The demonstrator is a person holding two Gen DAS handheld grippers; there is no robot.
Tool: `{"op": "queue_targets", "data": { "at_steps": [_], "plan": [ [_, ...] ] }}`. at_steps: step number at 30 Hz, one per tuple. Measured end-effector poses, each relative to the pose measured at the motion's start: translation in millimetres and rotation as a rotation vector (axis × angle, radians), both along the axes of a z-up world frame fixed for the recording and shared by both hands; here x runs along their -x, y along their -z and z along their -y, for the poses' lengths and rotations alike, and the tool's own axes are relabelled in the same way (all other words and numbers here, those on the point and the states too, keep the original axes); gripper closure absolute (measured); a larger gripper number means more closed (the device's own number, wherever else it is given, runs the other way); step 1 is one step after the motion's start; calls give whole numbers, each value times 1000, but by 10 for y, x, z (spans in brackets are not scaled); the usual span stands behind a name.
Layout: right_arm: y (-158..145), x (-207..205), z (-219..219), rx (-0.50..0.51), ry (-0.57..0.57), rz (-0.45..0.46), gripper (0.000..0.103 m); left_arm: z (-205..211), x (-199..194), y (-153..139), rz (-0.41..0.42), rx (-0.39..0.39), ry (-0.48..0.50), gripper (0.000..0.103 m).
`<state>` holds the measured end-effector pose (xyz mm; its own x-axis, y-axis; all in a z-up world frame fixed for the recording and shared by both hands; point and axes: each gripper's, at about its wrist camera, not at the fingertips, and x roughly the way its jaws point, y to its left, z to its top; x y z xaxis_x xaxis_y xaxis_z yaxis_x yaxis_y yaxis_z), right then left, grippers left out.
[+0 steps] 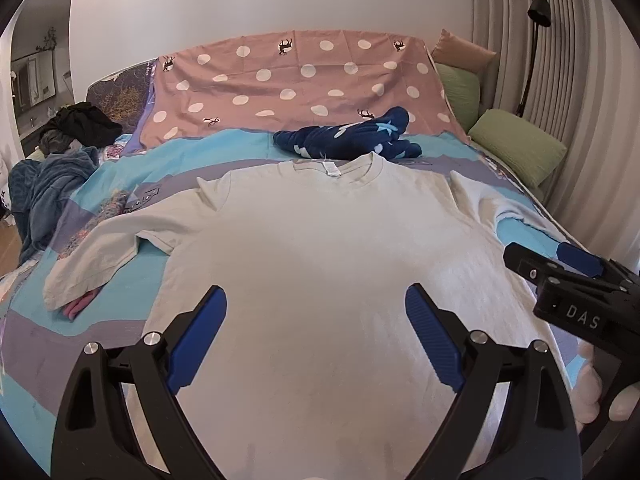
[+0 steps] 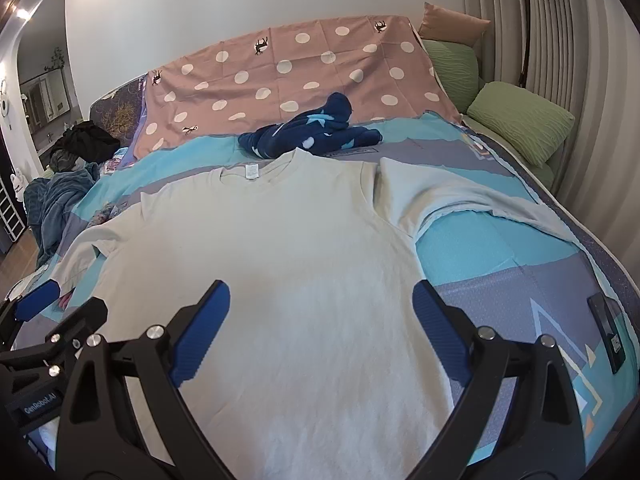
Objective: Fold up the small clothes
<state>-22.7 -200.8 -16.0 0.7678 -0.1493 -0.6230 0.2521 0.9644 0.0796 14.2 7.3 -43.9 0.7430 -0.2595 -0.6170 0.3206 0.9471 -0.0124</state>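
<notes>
A pale long-sleeved shirt [image 1: 320,248] [image 2: 280,248] lies flat on the bed, collar at the far end and both sleeves spread to the sides. My left gripper [image 1: 316,336] hovers open over the lower body of the shirt, holding nothing. My right gripper [image 2: 320,332] is open too, above the shirt's lower right part. In the left wrist view the right gripper [image 1: 560,272] shows at the right edge, and I cannot tell its state there. A crumpled navy garment with pale shapes [image 1: 352,136] [image 2: 312,128] lies just beyond the collar.
The bed cover [image 2: 500,272] is blue and grey. A pink dotted sheet [image 1: 296,84] hangs behind, with green pillows [image 2: 520,120] at the right. Dark clothes [image 1: 80,124] and a teal blanket [image 1: 48,192] pile at the left. A phone [image 2: 608,332] lies at the bed's right edge.
</notes>
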Motion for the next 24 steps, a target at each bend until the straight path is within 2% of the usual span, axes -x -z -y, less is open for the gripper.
{"op": "queue_targets", "data": {
  "at_steps": [3, 6, 8, 10, 11, 13, 16, 17, 20, 21, 22, 23, 24],
  "plan": [
    [5, -22, 1, 16, -6, -5, 9, -141, -49, 79, -19, 12, -16, 11],
    [63, -73, 24, 37, 10, -28, 10, -426, -110, 226, -68, 67, -22, 11],
    [151, -136, 62, 17, 6, -59, 17, -713, -165, 327, -114, 75, -87, 16],
    [245, -218, 87, -19, -14, -100, 37, -997, -231, 388, -153, 93, -146, 21],
    [293, -264, 94, -48, -33, -120, 43, -1163, -275, 414, -174, 115, -177, 24],
    [364, -335, 98, -106, -69, -149, 59, -1587, -409, 467, -215, 192, -254, 31],
    [411, -380, 44, -98, -96, -157, 60, -2347, -680, 597, -269, 344, -403, 46],
    [414, -387, 21, -82, -104, -155, 60, -2518, -763, 638, -288, 388, -440, 48],
    [411, -397, -14, -68, -121, -146, 57, -3217, -1016, 911, -339, 595, -583, 48],
    [404, -404, -18, -64, -128, -144, 53, -3411, -1076, 1006, -343, 657, -620, 48],
    [400, -415, -22, -58, -130, -141, 49, -3640, -1144, 1120, -337, 723, -675, 43],
    [395, -421, -21, -48, -131, -137, 47, -3825, -1196, 1214, -323, 758, -735, 37],
    [386, -426, -20, -38, -133, -135, 45, -3969, -1248, 1285, -320, 768, -794, 36]
  ]
}}
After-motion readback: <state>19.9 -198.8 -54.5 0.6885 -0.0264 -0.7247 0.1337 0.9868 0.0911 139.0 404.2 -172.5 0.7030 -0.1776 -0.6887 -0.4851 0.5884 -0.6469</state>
